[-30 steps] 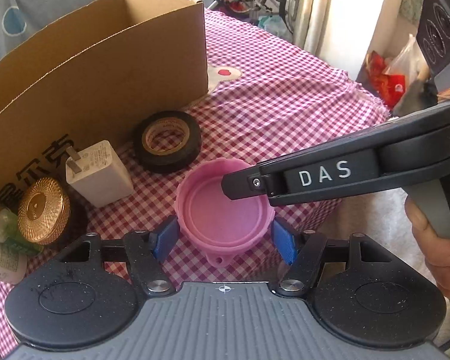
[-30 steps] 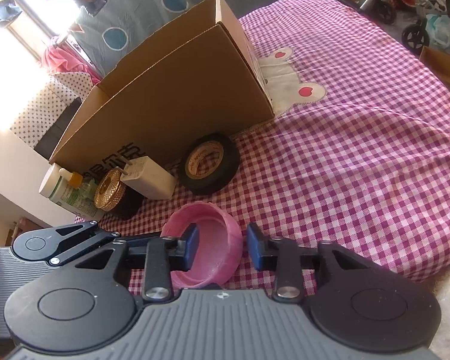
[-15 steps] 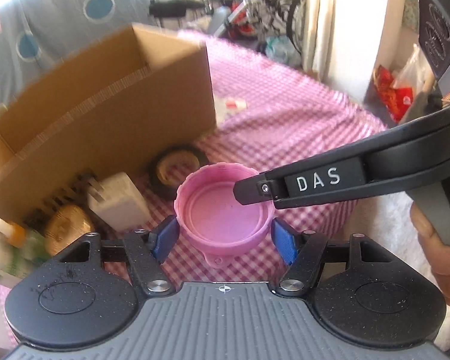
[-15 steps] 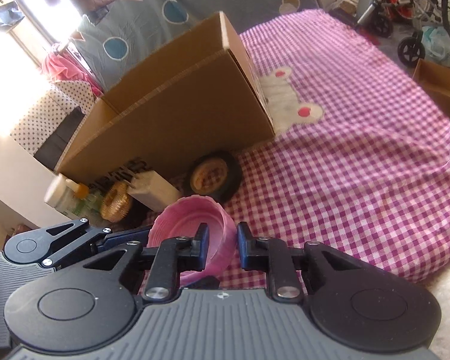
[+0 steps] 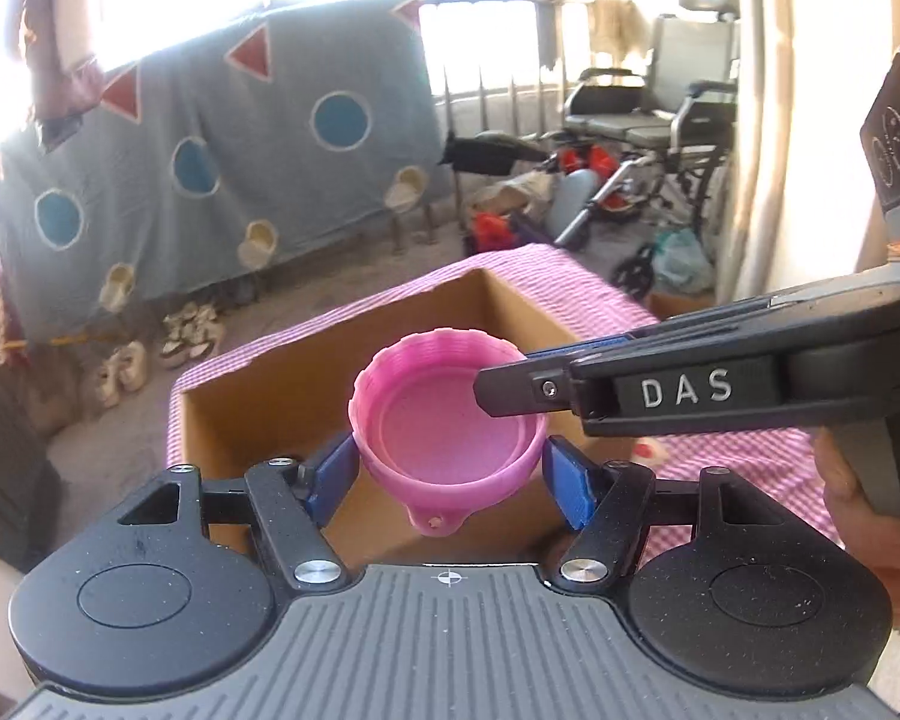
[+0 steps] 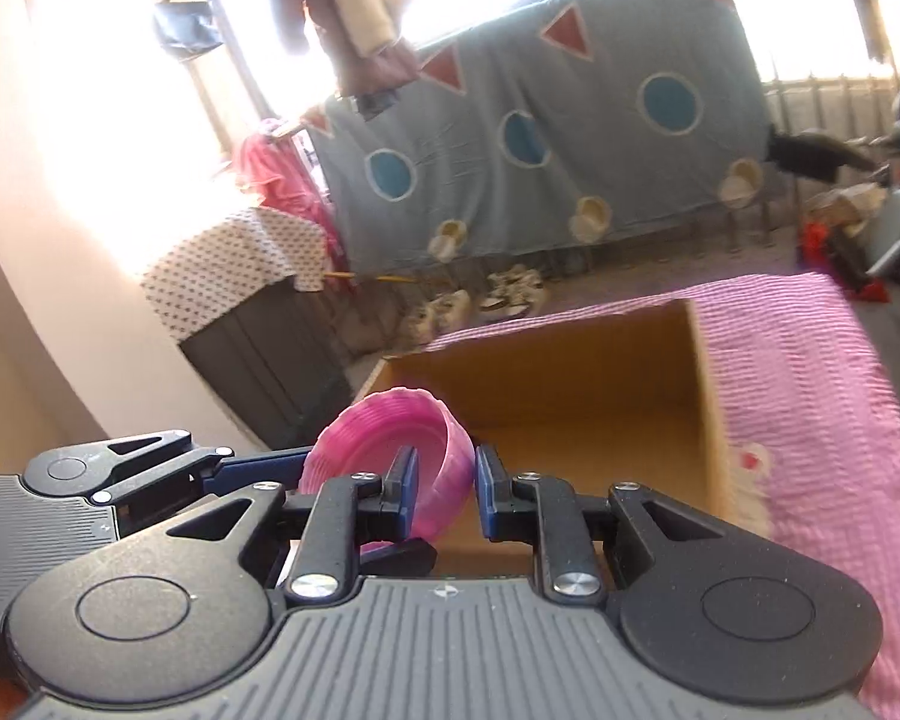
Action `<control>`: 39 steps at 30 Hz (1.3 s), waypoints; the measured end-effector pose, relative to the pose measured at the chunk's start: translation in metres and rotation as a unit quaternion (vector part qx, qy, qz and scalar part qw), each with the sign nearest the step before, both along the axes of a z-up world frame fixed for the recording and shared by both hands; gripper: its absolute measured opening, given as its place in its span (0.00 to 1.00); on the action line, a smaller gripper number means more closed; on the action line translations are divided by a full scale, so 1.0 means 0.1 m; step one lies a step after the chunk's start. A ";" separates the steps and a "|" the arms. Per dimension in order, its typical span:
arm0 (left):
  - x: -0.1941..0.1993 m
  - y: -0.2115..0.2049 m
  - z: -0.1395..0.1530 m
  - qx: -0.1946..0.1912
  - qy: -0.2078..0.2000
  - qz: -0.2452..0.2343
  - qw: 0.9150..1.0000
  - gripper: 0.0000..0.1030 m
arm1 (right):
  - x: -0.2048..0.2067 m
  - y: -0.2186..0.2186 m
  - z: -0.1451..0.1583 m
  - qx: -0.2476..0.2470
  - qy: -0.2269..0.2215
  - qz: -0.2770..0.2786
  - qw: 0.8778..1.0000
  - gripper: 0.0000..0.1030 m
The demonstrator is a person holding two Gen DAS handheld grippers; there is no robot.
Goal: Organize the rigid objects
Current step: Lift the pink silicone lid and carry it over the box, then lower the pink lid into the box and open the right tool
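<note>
Holding pink cup (image 5: 447,420) above open cardboard box (image 5: 258,396): left claw (image 5: 447,474) grips cup's sides with blue pads (image 5: 330,474); right claw (image 6: 444,483) pinches cup's rim wall, one finger inside, one outside. Box sits on pink checked table (image 6: 810,372). Hand (image 5: 870,516) grips right claw's handle.

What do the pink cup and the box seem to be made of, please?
Cup: probably moulded plastic, matte to satin; uniform pink, ribbed wall, small moulded tab at the rim. Box: cardboard, plain matte brown, with thin straight-cut walls.
</note>
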State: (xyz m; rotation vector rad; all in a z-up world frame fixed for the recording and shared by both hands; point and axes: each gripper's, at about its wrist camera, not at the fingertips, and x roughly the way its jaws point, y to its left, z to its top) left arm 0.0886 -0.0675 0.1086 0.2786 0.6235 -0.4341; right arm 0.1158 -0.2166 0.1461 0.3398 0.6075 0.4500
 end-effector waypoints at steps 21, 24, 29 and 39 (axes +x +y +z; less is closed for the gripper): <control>1.27 0.23 -0.75 0.103 0.197 0.025 0.975 0.65 | 1.93 0.39 -1.12 0.058 0.312 0.090 0.944 0.21; 1.32 0.23 -0.79 0.118 0.198 0.025 0.973 0.64 | 1.97 0.40 -1.22 0.065 0.329 0.093 0.938 0.21; 1.39 0.28 -0.77 0.121 0.196 0.035 0.972 0.65 | 2.01 0.45 -1.34 0.069 0.348 0.093 0.930 0.21; 1.26 0.36 -0.54 0.086 0.175 0.049 0.980 0.65 | 1.85 0.36 -1.18 0.107 0.309 0.084 0.941 0.21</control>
